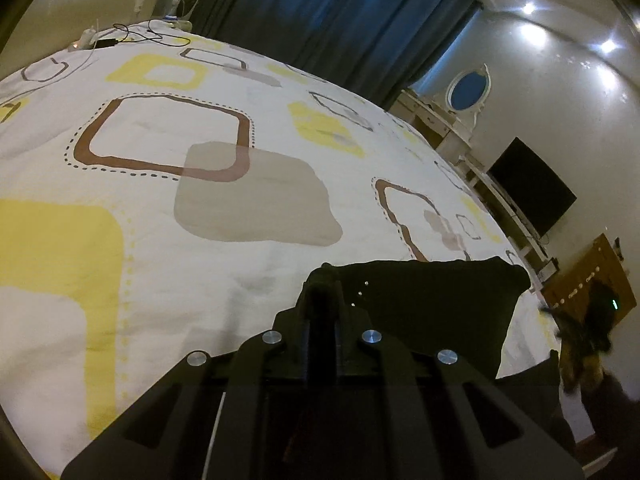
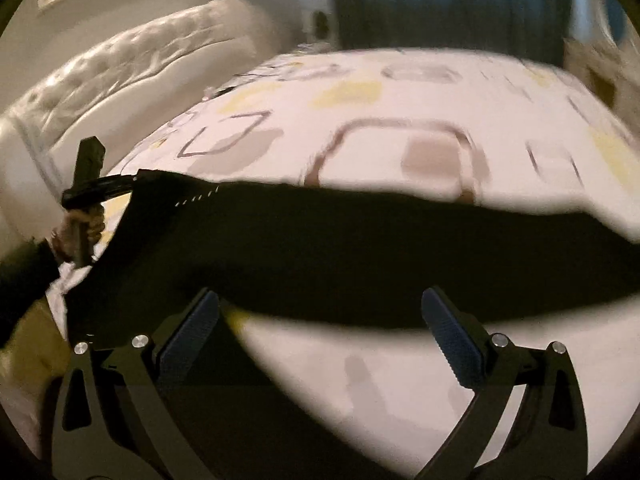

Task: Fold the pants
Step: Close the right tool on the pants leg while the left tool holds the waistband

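- closest to the left wrist lens, the left gripper (image 1: 323,280) has its 2 fingers pressed together, pinching the edge of the black pants (image 1: 436,300).
- from that pinch the dark cloth spreads to the right in the left view, its top edge raised off the bedspread (image 1: 160,184) and ending in a corner near the bed's right side.
- right gripper (image 2: 320,312) has its fingers (image 2: 192,328) spread wide apart with nothing between them; the ribbed blue pads hover just in front of the near edge of the pants (image 2: 340,252).
- in the right view the pants stretch as a long dark band across the bed from left to right, blurred by motion.
- at the left end of that band the left gripper (image 2: 134,179) clamps the cloth, and a hand (image 2: 78,234) in a dark sleeve grips its handle.
- bedspread is white with yellow, brown and grey rounded squares.
- beyond the bed stand a tufted pale headboard (image 2: 132,68), dark blue curtains (image 1: 320,20), a black screen (image 1: 532,188) and an oval mirror (image 1: 468,90) on white furniture by the wall.
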Action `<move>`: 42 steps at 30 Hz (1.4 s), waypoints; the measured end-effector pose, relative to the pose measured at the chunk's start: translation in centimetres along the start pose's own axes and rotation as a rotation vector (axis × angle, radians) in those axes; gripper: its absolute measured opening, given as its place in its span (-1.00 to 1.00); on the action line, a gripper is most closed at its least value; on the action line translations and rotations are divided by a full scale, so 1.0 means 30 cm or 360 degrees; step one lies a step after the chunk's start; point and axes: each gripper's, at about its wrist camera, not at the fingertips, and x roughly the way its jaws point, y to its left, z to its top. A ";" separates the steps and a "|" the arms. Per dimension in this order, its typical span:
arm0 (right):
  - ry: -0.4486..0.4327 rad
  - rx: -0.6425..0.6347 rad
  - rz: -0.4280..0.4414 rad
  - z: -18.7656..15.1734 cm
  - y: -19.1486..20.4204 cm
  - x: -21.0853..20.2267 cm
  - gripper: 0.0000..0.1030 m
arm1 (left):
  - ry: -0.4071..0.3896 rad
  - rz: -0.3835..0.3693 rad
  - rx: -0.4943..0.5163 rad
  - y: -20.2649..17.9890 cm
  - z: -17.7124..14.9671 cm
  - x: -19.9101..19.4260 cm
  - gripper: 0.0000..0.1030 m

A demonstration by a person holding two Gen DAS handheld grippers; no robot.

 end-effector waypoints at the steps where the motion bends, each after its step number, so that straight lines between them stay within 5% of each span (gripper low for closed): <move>1: 0.0005 -0.0077 -0.0014 0.044 -0.023 0.037 0.96 | -0.0002 0.0000 -0.0009 0.006 -0.002 -0.003 -0.84; 8: 0.0374 -0.0379 -0.0101 0.251 -0.199 0.391 0.96 | 0.0032 0.0060 -0.0066 0.040 -0.024 0.041 -0.84; 14: 0.0511 -0.0424 0.0083 0.306 -0.239 0.533 0.91 | 0.0064 0.0069 -0.0058 0.047 -0.028 0.053 -0.84; 18: 0.0660 -0.0413 0.0193 0.313 -0.248 0.607 0.28 | 0.0088 0.0091 -0.0041 0.051 -0.023 0.063 -0.84; 21: 0.0723 -0.0391 0.0208 0.310 -0.262 0.622 0.26 | 0.0113 0.0117 -0.0051 0.061 -0.016 0.080 -0.84; 26: 0.0739 -0.0385 0.0168 0.306 -0.266 0.622 -0.02 | 0.0175 0.0197 -0.0142 0.111 -0.004 0.122 -0.83; 31: 0.0730 -0.0458 0.0083 0.300 -0.232 0.574 -0.75 | 0.0179 0.0238 -0.0214 0.155 -0.021 0.115 -0.82; 42: 0.0254 -0.0604 -0.0196 0.222 -0.071 0.177 -0.85 | 0.0003 0.0057 -0.0069 0.018 -0.001 -0.054 -0.84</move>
